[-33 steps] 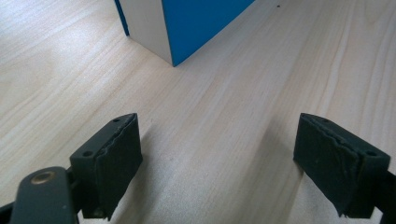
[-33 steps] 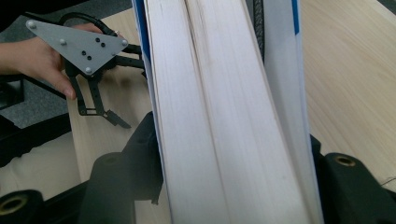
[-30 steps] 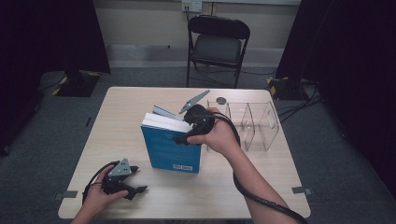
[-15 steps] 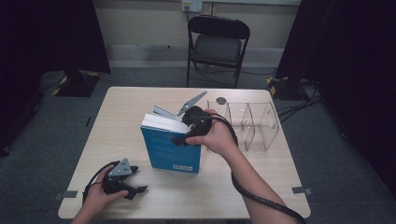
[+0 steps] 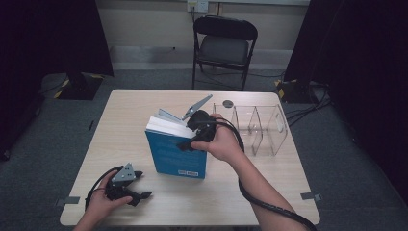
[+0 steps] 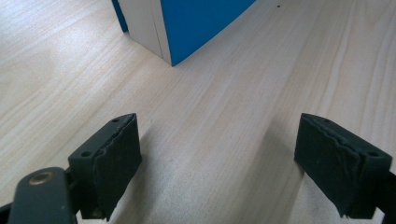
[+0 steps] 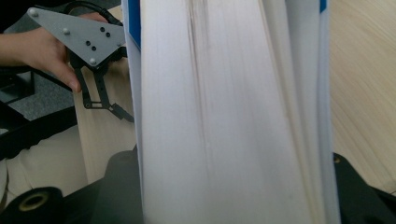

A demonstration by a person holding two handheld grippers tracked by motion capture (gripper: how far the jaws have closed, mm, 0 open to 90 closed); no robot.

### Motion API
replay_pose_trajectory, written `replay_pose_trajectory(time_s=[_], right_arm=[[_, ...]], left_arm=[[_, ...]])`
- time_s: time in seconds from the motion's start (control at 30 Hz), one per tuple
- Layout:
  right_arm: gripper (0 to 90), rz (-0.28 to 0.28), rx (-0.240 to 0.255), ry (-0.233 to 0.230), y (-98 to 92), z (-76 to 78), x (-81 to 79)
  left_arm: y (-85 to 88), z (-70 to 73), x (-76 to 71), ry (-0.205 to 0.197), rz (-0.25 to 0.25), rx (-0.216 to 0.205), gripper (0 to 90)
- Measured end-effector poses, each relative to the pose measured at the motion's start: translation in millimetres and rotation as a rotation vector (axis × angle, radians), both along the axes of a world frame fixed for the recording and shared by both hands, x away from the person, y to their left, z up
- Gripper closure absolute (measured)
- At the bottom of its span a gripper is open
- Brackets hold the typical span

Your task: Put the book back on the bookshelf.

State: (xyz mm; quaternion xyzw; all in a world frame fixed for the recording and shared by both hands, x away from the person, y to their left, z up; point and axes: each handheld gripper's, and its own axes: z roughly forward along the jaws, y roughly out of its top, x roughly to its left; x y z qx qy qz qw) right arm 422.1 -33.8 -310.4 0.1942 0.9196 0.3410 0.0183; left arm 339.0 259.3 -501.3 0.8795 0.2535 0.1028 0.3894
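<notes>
The right gripper (image 5: pixel 188 139) straddles the upright blue book (image 5: pixel 175 153) from above, its jaws having just been closing on the page block, apparently to keep it standing. The book sits mid-bench (image 5: pixel 144 103), cover facing six o'clock, pale pages fanned slightly on top (a clear divider rack (image 5: pixel 255 126) waits at three o'clock). The left gripper (image 5: pixel 137 191) rests released at seven o'clock, grasping nothing.

The high view is looking forward and down on the whole counter (image 5: pixel 144 103) from above. The left gripper view is skimming low over the counter, facing the blue book (image 6: pixel 196 23) in its upper frame. The right gripper view is pressing close against that book's page edges (image 7: pixel 224 112), sharing the left tongs (image 7: pixel 100 100) at upper left.
</notes>
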Motion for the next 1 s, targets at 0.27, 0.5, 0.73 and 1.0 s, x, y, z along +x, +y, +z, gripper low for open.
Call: replay_pose_trajectory(time_s=[0.27, 0.5, 0.73, 1.0], right_arm=[[46.3, -0.014, -0.008, -0.045, 0.1, -0.5, -2.2], [55.2, 0.013, -0.001, -0.028, 0.2, -0.4, -4.8], [59.3, -0.003, 0.001, -0.032, 0.6, -0.4, -13.1], [61.4, -0.062, -0.019, -0.029, 2.2, 2.1, -18.6]], left_arm=[[-0.1, 0.0, 0.0, 0.0, 0.001, 0.0, 13.8], [-0.2, -0.1, 0.0, 0.001, 0.0, 0.0, 13.7], [-0.1, 0.1, 0.0, 0.0, 0.001, 0.001, 13.8], [0.2, 0.2, 0.6, 0.001, -0.003, 0.001, 13.7]])
